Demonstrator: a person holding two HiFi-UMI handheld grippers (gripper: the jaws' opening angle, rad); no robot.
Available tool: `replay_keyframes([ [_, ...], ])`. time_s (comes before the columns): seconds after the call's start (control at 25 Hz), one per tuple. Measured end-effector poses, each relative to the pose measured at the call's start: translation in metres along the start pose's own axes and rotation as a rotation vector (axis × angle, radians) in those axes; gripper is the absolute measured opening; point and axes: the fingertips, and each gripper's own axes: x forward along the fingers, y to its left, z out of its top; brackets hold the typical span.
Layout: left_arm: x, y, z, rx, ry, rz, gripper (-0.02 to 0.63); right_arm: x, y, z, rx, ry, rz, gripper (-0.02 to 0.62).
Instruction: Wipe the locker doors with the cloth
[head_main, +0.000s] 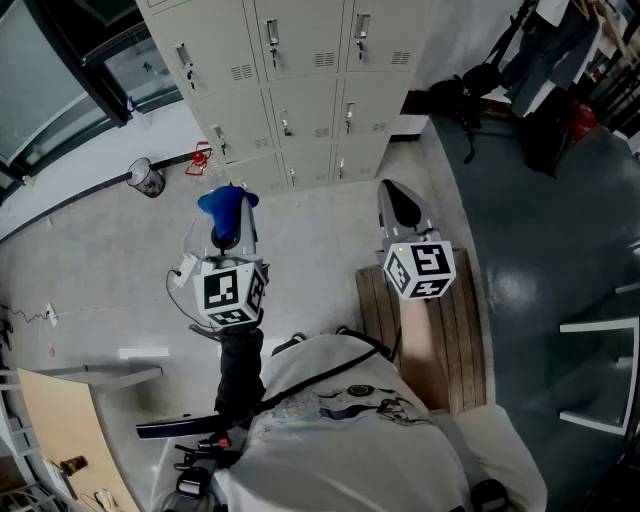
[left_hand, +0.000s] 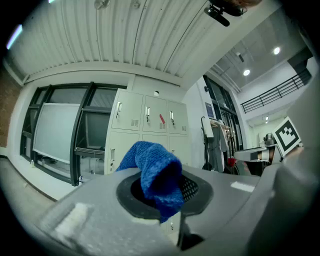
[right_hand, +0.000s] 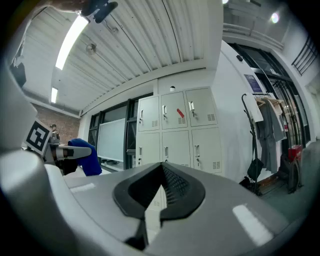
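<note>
A block of pale grey lockers (head_main: 290, 90) stands against the far wall, doors closed; it also shows ahead as lockers (left_hand: 145, 130) and lockers (right_hand: 177, 135). My left gripper (head_main: 228, 225) is shut on a blue cloth (head_main: 227, 208), held a short way in front of the lockers' lower left corner. The blue cloth (left_hand: 155, 175) bulges out between the jaws. My right gripper (head_main: 402, 208) is shut with nothing in it, level with the left one and to its right. From the right gripper view the cloth (right_hand: 85, 156) appears at the left.
A wooden bench (head_main: 425, 335) lies under my right arm. A small jar (head_main: 146, 178) and a red object (head_main: 200, 158) sit on the floor left of the lockers. Bags and clothes (head_main: 530, 80) crowd the right side. Windows (left_hand: 60, 135) run left of the lockers.
</note>
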Motion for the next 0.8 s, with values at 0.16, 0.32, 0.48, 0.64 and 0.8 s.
replay_keyframes([
  [0.16,0.004,-0.009,-0.005,-0.002,0.007,0.003,0.035,0.000,-0.005,0.000,-0.007,-0.005,0.018,-0.005],
  [0.32,0.009,-0.019,-0.008,-0.004,0.018,-0.003,0.035,0.000,-0.008,0.001,0.001,-0.015,0.052,-0.003],
  [0.48,0.014,-0.032,-0.014,-0.009,0.040,-0.003,0.035,-0.001,-0.013,-0.002,-0.002,0.000,0.077,-0.002],
  [0.64,0.021,-0.052,-0.027,0.000,0.062,-0.008,0.035,-0.004,-0.023,-0.012,0.008,0.016,0.109,-0.002],
  [0.8,0.029,-0.067,-0.045,0.012,0.095,-0.033,0.035,-0.006,-0.040,-0.041,0.044,0.059,0.103,-0.003],
])
